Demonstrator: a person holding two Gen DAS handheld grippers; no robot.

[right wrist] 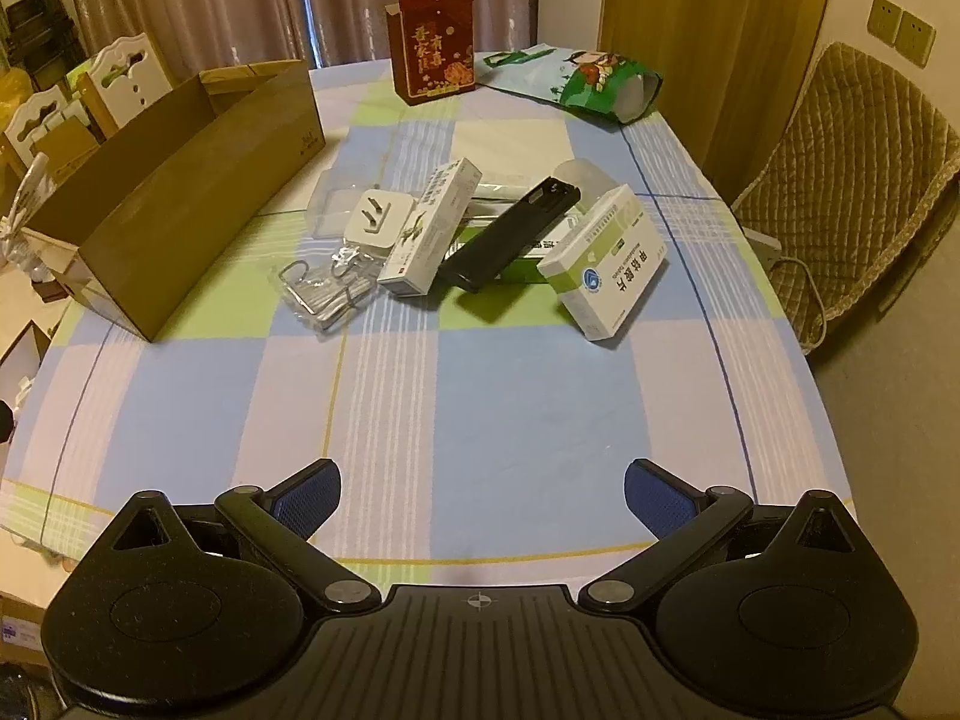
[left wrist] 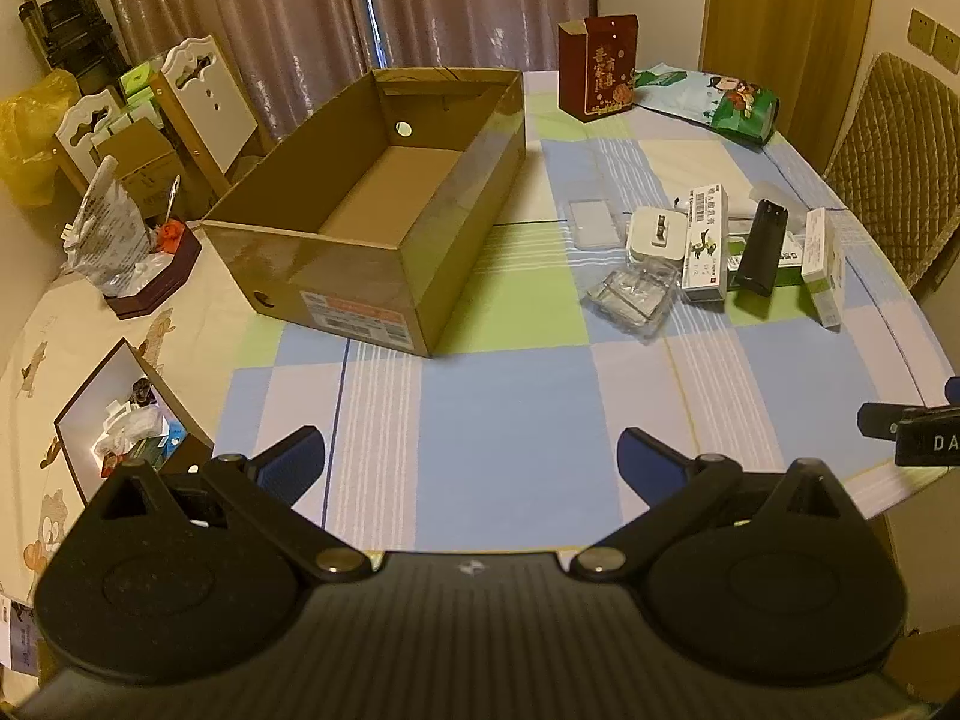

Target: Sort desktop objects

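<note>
Both tools, left tool (left wrist: pixel 471 459) and right tool (right wrist: pixel 483 492), are wide open and hold nothing. Small things, like the flat black bar (right wrist: pixel 510 234), sit piled at 12 o'clock on the counter (right wrist: pixel 510 420). Pick one slowly, then drop it inside the big brown cardboard box (left wrist: pixel 384 204).

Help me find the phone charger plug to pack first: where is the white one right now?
The white charger plug sits prongs-up at the left of the pile in the right wrist view, between the cardboard box and a long white carton, behind the clear plastic packet.
</note>
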